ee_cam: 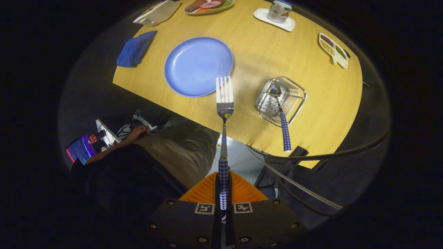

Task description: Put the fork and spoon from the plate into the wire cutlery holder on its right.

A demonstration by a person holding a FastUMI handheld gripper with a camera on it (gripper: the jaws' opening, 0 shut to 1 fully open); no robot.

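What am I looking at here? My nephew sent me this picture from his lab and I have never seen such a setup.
No robot is at work here. A person carries a hand-held gripper, a two-finger tool, and a fisheye camera riding on it looks forward along the fingers, hence the round, bent picture. The fingers are closed on the checked handle of a fork, which sticks out ahead of them, tines pointing away, raised above the wooden table. Beyond the tines lies a blue plate with nothing on it. To its right stands the wire cutlery holder, with a spoon already leaning in it. A blue cloth and small dishes of food sit farther off. Below the table edge you see the person's lap and other hand.
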